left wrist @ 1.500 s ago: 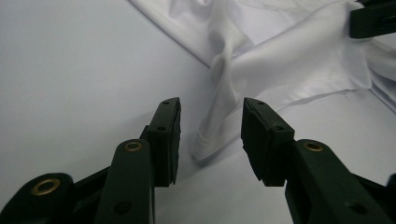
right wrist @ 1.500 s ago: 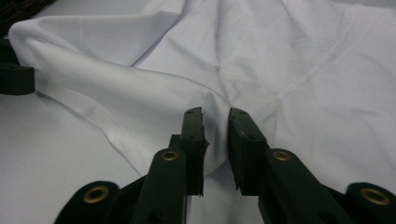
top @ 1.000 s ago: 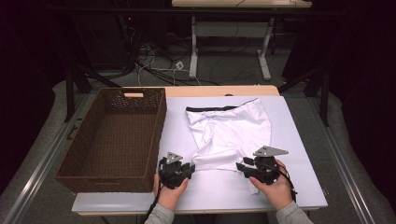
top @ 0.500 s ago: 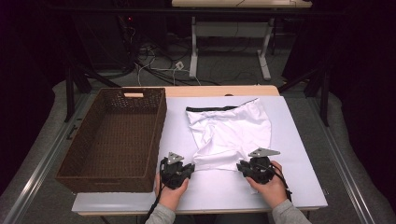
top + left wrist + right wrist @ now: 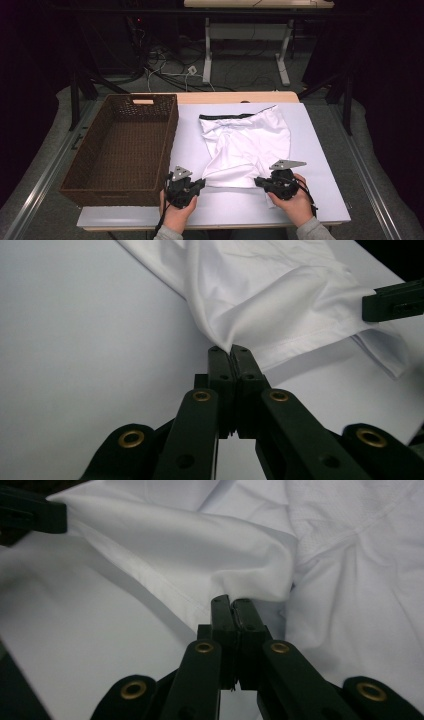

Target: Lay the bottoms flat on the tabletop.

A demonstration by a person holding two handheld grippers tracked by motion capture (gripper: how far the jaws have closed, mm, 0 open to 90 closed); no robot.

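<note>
White shorts (image 5: pixel 247 145) lie on the table (image 5: pixel 320 150), right of a brown wicker basket (image 5: pixel 122 145). Your left gripper (image 5: pixel 230 349) has just closed its jaws on the near-left hem corner. Your right gripper (image 5: pixel 232 601) has just closed likewise, clamped on the near-right hem. Both bites look shallow, right at the fabric edge. Lift unevenly or pull the hands apart and a corner may slip free, letting the shorts sag or drag.

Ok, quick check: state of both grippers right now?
Left gripper: jaws just closed, pinching the near hem of the white shorts.
Right gripper: jaws just closed, pinching the same hem.
</note>
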